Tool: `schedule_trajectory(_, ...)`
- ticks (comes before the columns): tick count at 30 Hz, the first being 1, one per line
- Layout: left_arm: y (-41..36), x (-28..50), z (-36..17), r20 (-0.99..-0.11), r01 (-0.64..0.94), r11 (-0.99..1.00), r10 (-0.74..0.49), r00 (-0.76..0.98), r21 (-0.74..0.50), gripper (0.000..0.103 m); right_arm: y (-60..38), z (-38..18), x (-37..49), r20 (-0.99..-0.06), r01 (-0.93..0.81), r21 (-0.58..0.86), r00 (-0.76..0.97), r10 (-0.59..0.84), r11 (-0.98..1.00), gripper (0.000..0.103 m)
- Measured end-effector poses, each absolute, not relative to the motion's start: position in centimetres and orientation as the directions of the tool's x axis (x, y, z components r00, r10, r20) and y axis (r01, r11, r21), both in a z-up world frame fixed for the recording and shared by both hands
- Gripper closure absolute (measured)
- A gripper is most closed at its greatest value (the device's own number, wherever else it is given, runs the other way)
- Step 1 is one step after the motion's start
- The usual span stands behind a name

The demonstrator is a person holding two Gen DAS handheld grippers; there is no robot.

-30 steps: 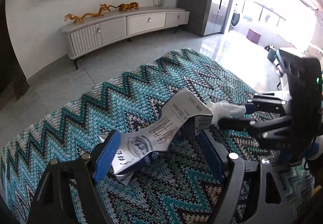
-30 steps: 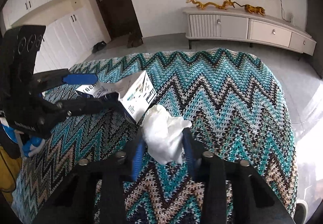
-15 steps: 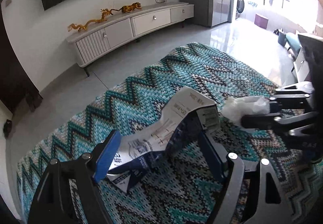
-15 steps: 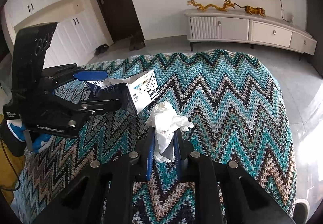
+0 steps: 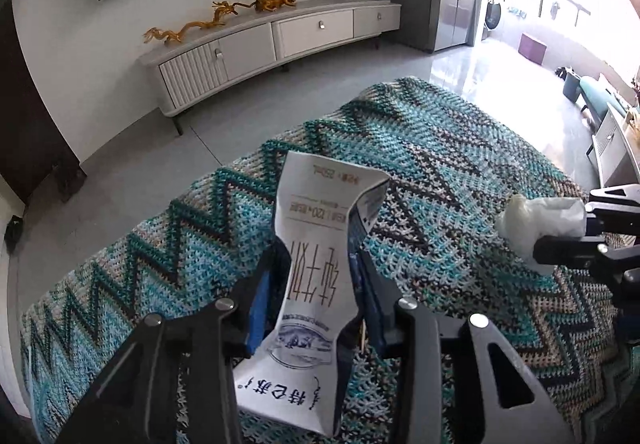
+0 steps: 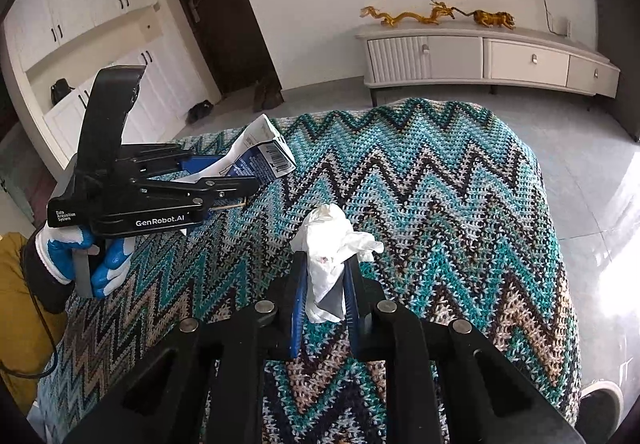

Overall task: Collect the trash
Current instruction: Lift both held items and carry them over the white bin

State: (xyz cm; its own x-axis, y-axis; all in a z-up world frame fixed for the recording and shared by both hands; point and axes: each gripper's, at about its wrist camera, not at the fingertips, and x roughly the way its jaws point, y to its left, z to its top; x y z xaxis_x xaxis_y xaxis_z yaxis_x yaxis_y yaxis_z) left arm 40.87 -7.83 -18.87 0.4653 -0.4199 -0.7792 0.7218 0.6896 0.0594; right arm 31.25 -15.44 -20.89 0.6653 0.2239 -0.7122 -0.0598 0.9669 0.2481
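A crushed white and blue milk carton (image 5: 328, 204) stands between the blue pads of my left gripper (image 5: 316, 262). The jaws are closing and the pads pinch the carton's waist. From the right wrist view the same carton (image 6: 262, 154) sticks out of the left gripper (image 6: 228, 180), which a gloved hand (image 6: 80, 256) holds above the blanket. My right gripper (image 6: 324, 280) is shut on a crumpled white tissue (image 6: 328, 236). In the left wrist view the tissue (image 5: 540, 220) shows at the far right.
A teal zigzag knitted blanket (image 6: 440, 184) covers the surface under both grippers. Beyond it are a grey tiled floor and a low white TV cabinet (image 5: 272, 44) with golden figurines. A shoe tip (image 6: 600, 404) shows at the lower right.
The left jaws have narrowed from wide apart onto the carton, which now stands lengthwise between them. The right jaws tightened on the tissue and carried it off the blanket.
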Motion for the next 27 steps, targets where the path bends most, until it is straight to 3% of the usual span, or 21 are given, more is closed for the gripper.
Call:
schedule_trajectory(13,-3.1,35.3,-13.3,-0.692,0.614,0.789,-0.438,0.573,0.009,0.069,-13.7,-18.7,27.2,-0.701,-0.103,0.244,0.668,0.249,0.964,0.091)
schedule_trajectory(27,4.4,21.2,-5.8,-0.570,0.499,0.866,-0.431,0.699,-0.042,0.069,-7.7,-10.3,18.2,-0.624,-0.232,0.192,0.721,0.301,0.954,0.091)
